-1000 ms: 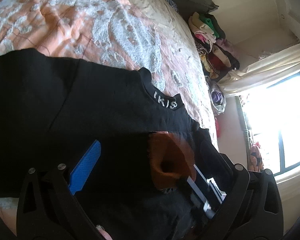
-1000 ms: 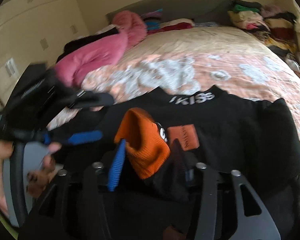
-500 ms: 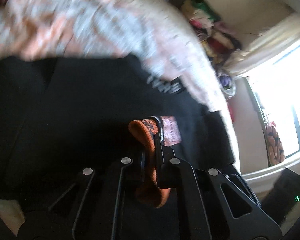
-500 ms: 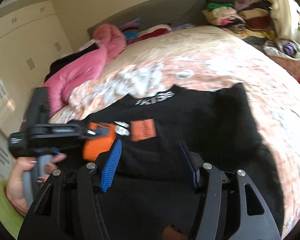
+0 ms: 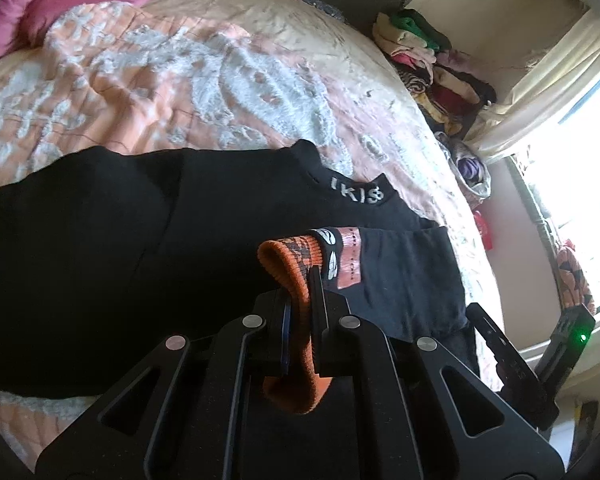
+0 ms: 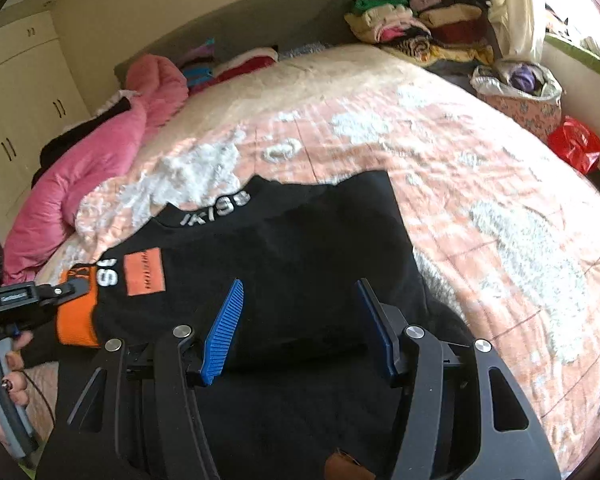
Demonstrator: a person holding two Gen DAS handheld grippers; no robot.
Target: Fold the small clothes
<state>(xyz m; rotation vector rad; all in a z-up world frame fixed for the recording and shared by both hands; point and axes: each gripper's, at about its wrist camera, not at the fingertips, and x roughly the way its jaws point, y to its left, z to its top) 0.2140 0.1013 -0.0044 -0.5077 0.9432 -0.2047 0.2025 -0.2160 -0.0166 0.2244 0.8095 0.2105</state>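
Note:
A black sweater (image 5: 100, 240) with white collar lettering and an orange chest patch (image 6: 145, 272) lies on the bed; it also shows in the right wrist view (image 6: 300, 240). My left gripper (image 5: 300, 300) is shut on its orange knit cuff (image 5: 292, 264) and holds the sleeve over the sweater's front. In the right wrist view the left gripper (image 6: 66, 290) shows at the left edge with the cuff (image 6: 78, 316). My right gripper (image 6: 300, 320) is open and empty just above the sweater's lower part.
The sweater lies on a pink and white bedspread (image 6: 480, 184). A pink duvet (image 6: 100, 160) lies at the bed's left side. Stacked folded clothes (image 6: 412, 24) sit at the far right corner. A basket (image 6: 520, 92) and a red bag (image 6: 576, 144) stand beside the bed.
My left gripper has shut on the orange cuff and carried it left. My right gripper has let the cuff go, opened, and drawn right over the sweater's body.

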